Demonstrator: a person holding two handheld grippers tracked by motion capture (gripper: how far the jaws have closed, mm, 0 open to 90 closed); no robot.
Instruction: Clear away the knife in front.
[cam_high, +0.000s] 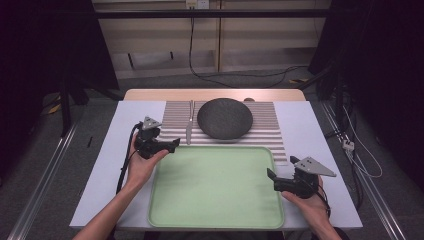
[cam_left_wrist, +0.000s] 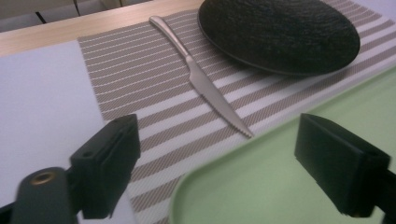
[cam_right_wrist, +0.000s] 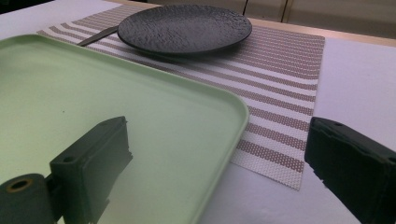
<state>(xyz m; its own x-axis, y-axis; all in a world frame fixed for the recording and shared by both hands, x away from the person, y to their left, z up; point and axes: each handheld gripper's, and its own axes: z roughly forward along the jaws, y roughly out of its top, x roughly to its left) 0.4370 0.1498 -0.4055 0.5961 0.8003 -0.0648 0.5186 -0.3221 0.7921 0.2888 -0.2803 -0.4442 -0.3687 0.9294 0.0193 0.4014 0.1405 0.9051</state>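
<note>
Grey floor (cam_high: 45, 200), dim room, wooden cabinets (cam_high: 210, 45)

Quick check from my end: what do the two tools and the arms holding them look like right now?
Both are black two-jaw tools with blocky, flat-faced jaws. The left tool and right tool each carry a grey three-cornered plate on top. A black cable trails from the left one. The forearms are bare, no sleeves visible.

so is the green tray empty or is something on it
Empty. The pale green plastic tray shows bare surface in the high view; the silver knife and round black plate lie beyond it on the striped placemat.
</note>
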